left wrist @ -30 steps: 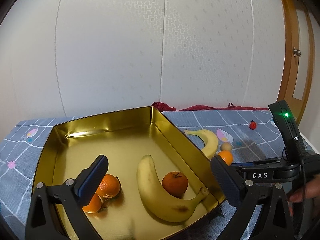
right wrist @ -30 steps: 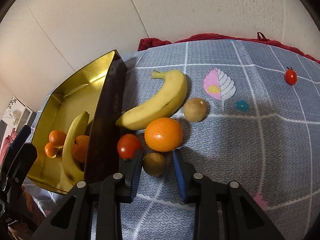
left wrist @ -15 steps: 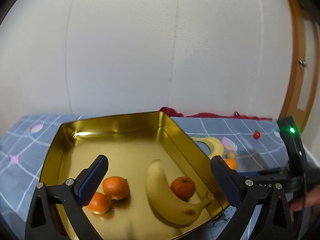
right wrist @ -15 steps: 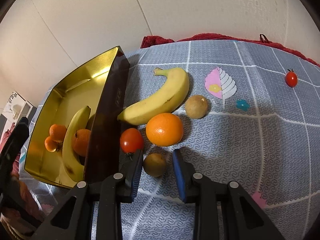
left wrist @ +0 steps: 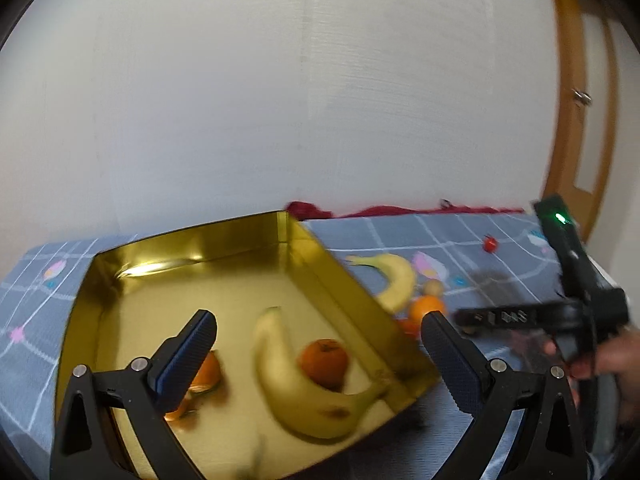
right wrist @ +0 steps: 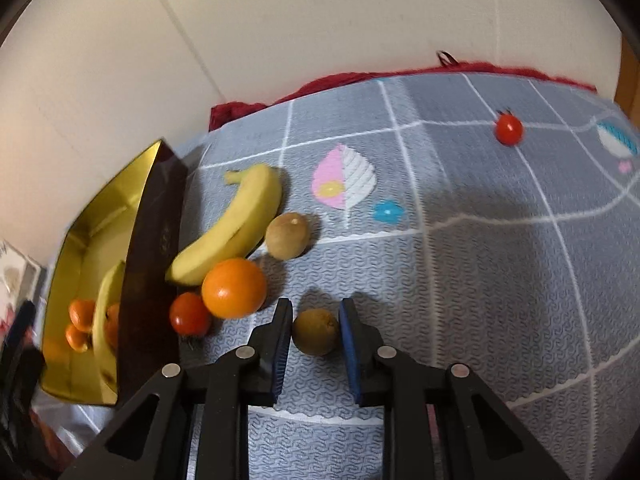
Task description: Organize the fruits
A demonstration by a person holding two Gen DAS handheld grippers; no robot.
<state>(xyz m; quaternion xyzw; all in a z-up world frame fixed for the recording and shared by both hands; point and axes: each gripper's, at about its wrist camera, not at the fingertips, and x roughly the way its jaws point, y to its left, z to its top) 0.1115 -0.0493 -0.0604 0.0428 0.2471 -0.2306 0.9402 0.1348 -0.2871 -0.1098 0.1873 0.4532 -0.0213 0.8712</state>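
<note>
My right gripper [right wrist: 315, 330] points down at the grey cloth and is shut on a small brown round fruit [right wrist: 315, 332], both pads pressed on its sides. To its left lie an orange [right wrist: 234, 288], a red tomato [right wrist: 190, 314], a banana [right wrist: 236, 228] and a second brown fruit [right wrist: 287, 236]. A cherry tomato [right wrist: 509, 129] lies far back right. My left gripper [left wrist: 319, 320] hovers open over the gold tray [left wrist: 200, 240], which holds a banana [left wrist: 300, 380], an orange [left wrist: 324, 362] and small tangerines [left wrist: 208, 372] half hidden by the left finger.
The tray's dark outer wall [right wrist: 152, 260] stands right beside the loose fruit. A person's hand [left wrist: 612, 356] holds the right gripper's body [left wrist: 520, 316] beyond the tray's right corner. A white wall and red fabric [right wrist: 340, 80] bound the cloth at the back.
The right jaws have narrowed onto the small brown fruit and shifted right with it, away from the orange and tomato. The left gripper's view has drifted a little; its jaws remain wide.
</note>
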